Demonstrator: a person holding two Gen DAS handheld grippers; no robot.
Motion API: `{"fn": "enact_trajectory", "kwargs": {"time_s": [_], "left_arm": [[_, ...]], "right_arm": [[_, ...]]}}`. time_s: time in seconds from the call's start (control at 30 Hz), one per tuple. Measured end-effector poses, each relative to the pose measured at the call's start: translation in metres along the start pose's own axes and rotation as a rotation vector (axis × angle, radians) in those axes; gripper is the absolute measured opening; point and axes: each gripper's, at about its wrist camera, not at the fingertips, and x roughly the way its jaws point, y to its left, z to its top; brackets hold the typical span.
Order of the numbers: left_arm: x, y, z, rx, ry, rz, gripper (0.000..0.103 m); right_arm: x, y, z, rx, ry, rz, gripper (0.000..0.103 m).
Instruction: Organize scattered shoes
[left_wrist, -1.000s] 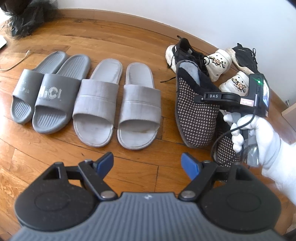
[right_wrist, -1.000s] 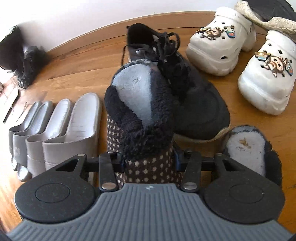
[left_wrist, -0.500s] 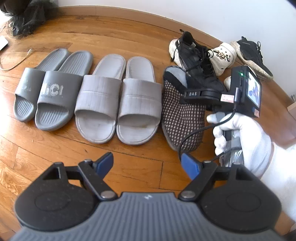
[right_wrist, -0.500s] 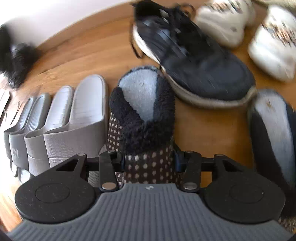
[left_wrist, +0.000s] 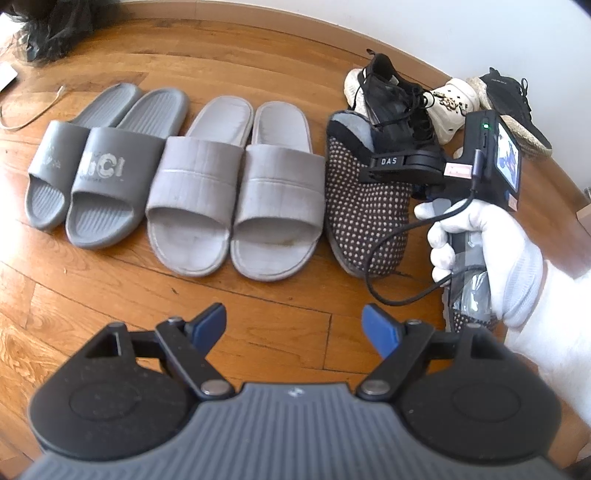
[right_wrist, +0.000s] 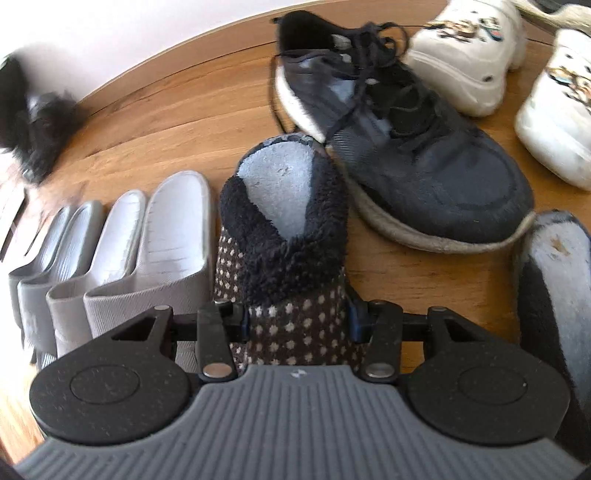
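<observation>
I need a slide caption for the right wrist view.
Right gripper clamps the dotted slipper beside the grey slides.

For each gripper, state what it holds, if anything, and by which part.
The right gripper clamps the dotted slipper across its upper, behind the toe. The left gripper is open and holds nothing.

Dotted, fleece-lined slipper (right_wrist: 295, 295) lies flat beside the grey slides (left_wrist: 236, 184); sneaker (right_wrist: 406, 147) and clogs (right_wrist: 472, 55) scattered behind.
</observation>
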Motion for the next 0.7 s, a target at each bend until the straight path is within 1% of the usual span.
{"fn": "enact_trajectory", "kwargs": {"time_s": [0.1, 0.17, 0.2, 0.23, 0.33, 0.43, 0.53, 0.57, 0.67, 0.7], "left_arm": [[0.002, -0.002, 0.001, -0.001, 0.003, 0.001, 0.080], [0.002, -0.003, 0.002, 0.001, 0.002, 0.001, 0.080], [0.002, -0.003, 0.002, 0.002, 0.001, 0.002, 0.080], [0.002, -0.004, 0.003, 0.005, -0.001, 0.003, 0.080], [0.003, -0.007, 0.004, 0.011, -0.012, 0.006, 0.080], [0.001, -0.013, 0.006, 0.024, -0.033, -0.002, 0.080], [-0.002, -0.023, 0.006, 0.066, -0.059, -0.001, 0.080], [-0.003, -0.028, 0.007, 0.086, -0.073, -0.003, 0.080], [0.010, -0.061, 0.012, 0.148, -0.062, -0.052, 0.083], [0.015, -0.072, 0.013, 0.169, -0.058, -0.068, 0.084]], "right_arm": [[0.001, 0.005, -0.001, 0.004, -0.002, 0.002, 0.047], [0.001, 0.007, -0.001, 0.016, 0.000, 0.008, 0.055], [0.000, 0.006, -0.001, 0.032, 0.000, 0.023, 0.063], [-0.002, 0.006, -0.001, 0.038, -0.006, 0.034, 0.068], [-0.010, 0.004, -0.001, 0.046, -0.028, 0.063, 0.079], [-0.035, -0.004, -0.002, 0.046, -0.065, 0.123, 0.084], [-0.071, -0.013, -0.004, 0.009, -0.091, 0.212, 0.087], [-0.087, -0.018, -0.005, -0.019, -0.103, 0.239, 0.088], [-0.147, -0.044, -0.012, -0.155, -0.136, 0.304, 0.094], [-0.160, -0.054, -0.016, -0.194, -0.133, 0.307, 0.096]]}}
